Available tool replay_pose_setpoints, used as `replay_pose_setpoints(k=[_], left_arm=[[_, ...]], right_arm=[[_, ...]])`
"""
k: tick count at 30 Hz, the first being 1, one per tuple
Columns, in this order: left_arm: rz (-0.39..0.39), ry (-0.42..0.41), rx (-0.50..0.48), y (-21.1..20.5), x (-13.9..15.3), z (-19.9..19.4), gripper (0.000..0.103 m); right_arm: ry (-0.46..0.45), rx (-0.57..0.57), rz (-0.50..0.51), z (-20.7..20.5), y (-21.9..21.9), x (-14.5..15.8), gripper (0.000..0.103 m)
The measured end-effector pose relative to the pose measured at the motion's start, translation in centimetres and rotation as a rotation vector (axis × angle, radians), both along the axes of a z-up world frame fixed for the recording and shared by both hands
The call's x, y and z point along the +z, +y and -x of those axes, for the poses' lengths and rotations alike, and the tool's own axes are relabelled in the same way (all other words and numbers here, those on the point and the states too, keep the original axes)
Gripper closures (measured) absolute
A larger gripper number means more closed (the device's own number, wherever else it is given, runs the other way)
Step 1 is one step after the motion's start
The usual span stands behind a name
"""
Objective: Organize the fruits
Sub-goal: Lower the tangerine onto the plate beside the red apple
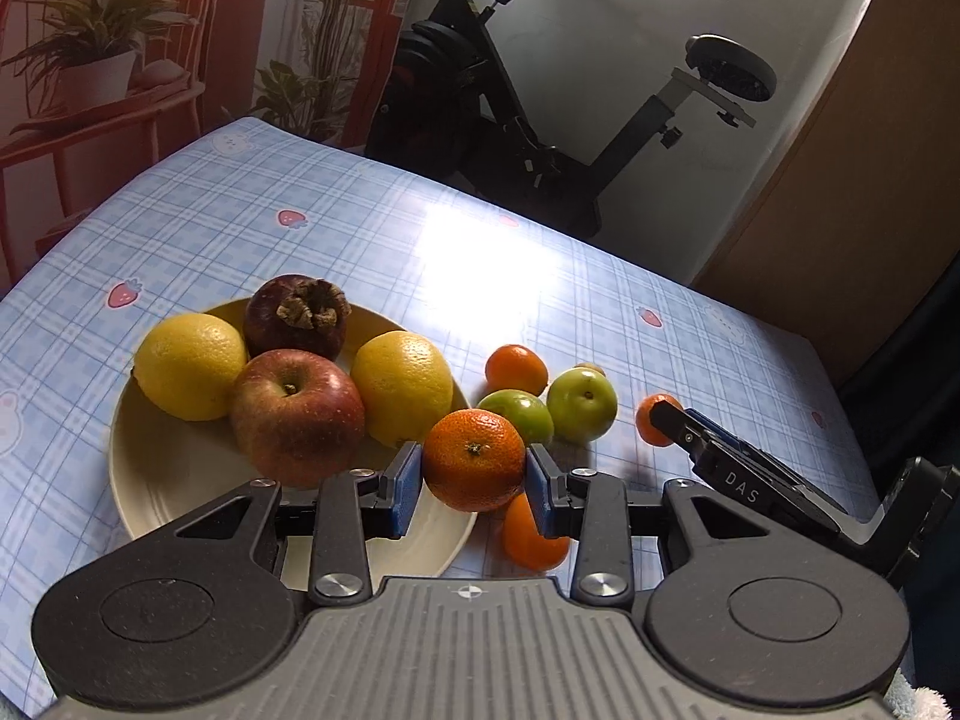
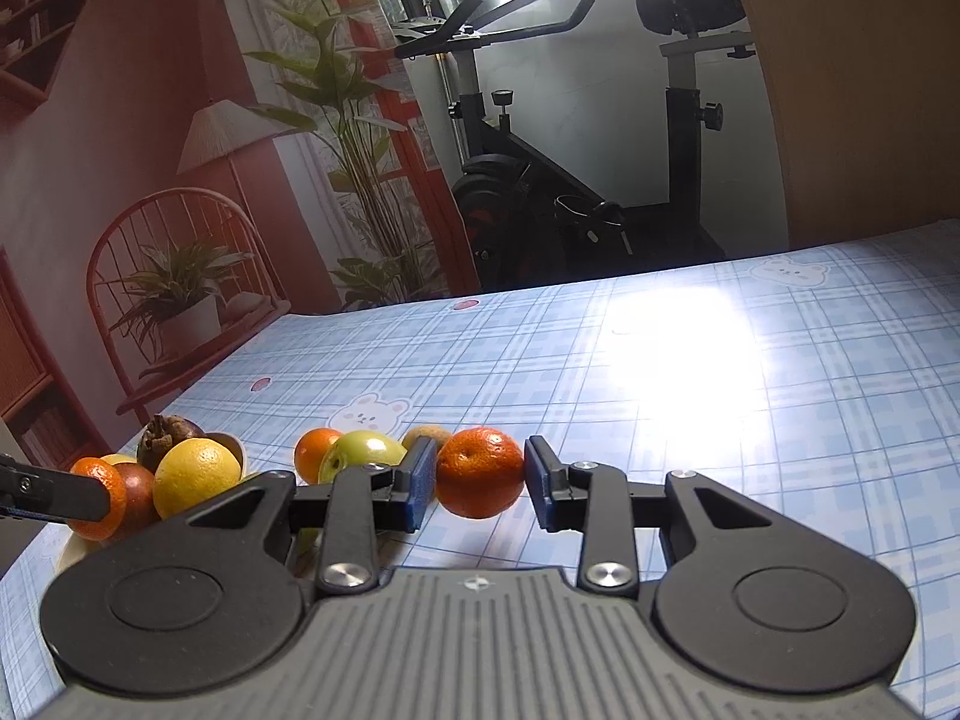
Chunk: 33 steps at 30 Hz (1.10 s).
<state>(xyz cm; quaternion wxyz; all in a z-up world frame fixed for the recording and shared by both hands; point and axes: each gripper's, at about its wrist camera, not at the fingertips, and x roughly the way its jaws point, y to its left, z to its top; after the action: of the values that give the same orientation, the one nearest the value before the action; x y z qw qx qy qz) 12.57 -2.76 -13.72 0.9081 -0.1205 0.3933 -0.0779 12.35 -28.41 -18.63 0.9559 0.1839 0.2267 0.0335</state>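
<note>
Left gripper [image 1: 474, 474]: clamped on a mandarin [image 1: 474, 459], blue pads pressing both flanks, stem end facing up. Fruit sits at the pad tips, not deep in the jaws; likely so it can drop free without the fingers hitting the dish.

Just ahead and left of these jaws: cream plate [image 1: 150, 480], near rim directly under the left finger. Loaded with a red apple [image 1: 297, 417], two lemons — one beyond the apple to the left [image 1: 189, 366], one straight ahead of the left pad [image 1: 402, 387] — and a dark mangosteen [image 1: 297, 315] farthest out. Bare plate shows only on the near side, so the held mandarin probably goes there.

Below the right finger: another mandarin [image 1: 531, 531] on the checked tablecloth [image 1: 360, 228]. Ahead and right: two green fruits [image 1: 582, 405], one small orange [image 1: 516, 369], all off the plate, awaiting sorting.

Right gripper [image 2: 480, 480]: closed around a second mandarin [image 2: 480, 471]; left pad pressing, right pad at the skin, jaws at nearly their tightest. It is low over the cloth, well right of the plate from the left claw's side.

Judgement: both hands loaded at once to halve the trips. Risk: round fruit rolling off the crowded plate.
</note>
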Motion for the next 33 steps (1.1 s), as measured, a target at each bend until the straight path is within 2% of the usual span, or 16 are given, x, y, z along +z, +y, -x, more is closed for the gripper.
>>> replay_pose_setpoints(k=[8,16,23,33], left_arm=[[0.038,0.028,0.124,5.4,0.2,1.2,0.064],[0.082,0.069,0.188,8.7,-1.2,1.2,0.064],[0.046,0.074,0.197,9.8,-2.2,0.6,0.064],[-0.028,0.054,0.178,10.6,-3.4,-0.4,0.064]], right_arm=[[0.003,0.023,-0.020,1.4,1.6,0.9,0.068],[-0.016,0.190,0.091,1.0,8.2,3.7,0.068],[0.023,0.328,0.195,-0.1,13.4,3.5,0.068],[0.080,0.379,0.254,-2.0,15.1,2.0,0.068]])
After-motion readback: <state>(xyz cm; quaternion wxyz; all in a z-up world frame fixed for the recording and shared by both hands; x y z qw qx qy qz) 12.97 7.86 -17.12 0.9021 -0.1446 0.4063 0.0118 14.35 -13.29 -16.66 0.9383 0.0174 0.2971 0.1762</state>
